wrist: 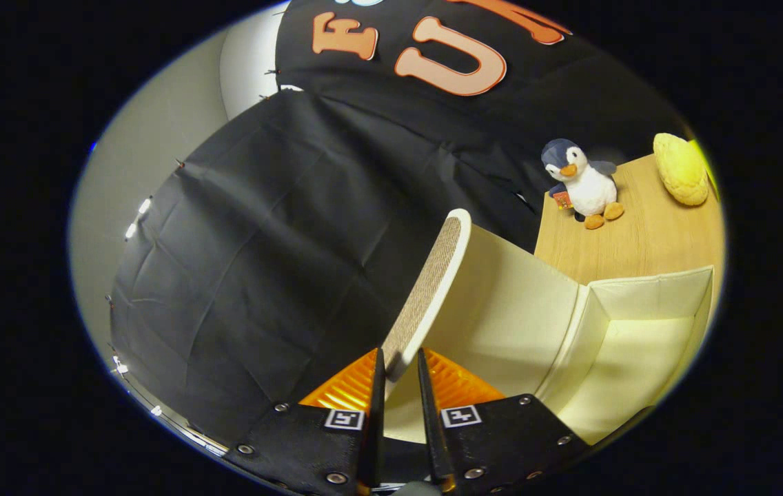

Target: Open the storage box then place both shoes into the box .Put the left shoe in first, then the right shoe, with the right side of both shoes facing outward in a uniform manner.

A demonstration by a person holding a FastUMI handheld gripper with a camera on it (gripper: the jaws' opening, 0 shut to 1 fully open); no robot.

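The gripper (402, 375) is tilted, its two fingers clenched on the lower edge of the storage box's lid (433, 289), which stands raised on edge between them. The one lid is cream-rimmed with a woven tan face. Beyond it the single storage box (612, 331) gapes open, cream inside, on the wooden tabletop (646, 234). Near the tabletop's far edge sit one plush penguin (581, 182) and one yellow bun-shaped toy (681, 169).

Black creased cloth wall (281, 227) pinned along its edges, pale plain wall (157, 145) behind it, wooden tabletop (639, 234), plush penguin (581, 182) standing upon it, yellow bun-shaped plush (681, 169) nearby, warm light.
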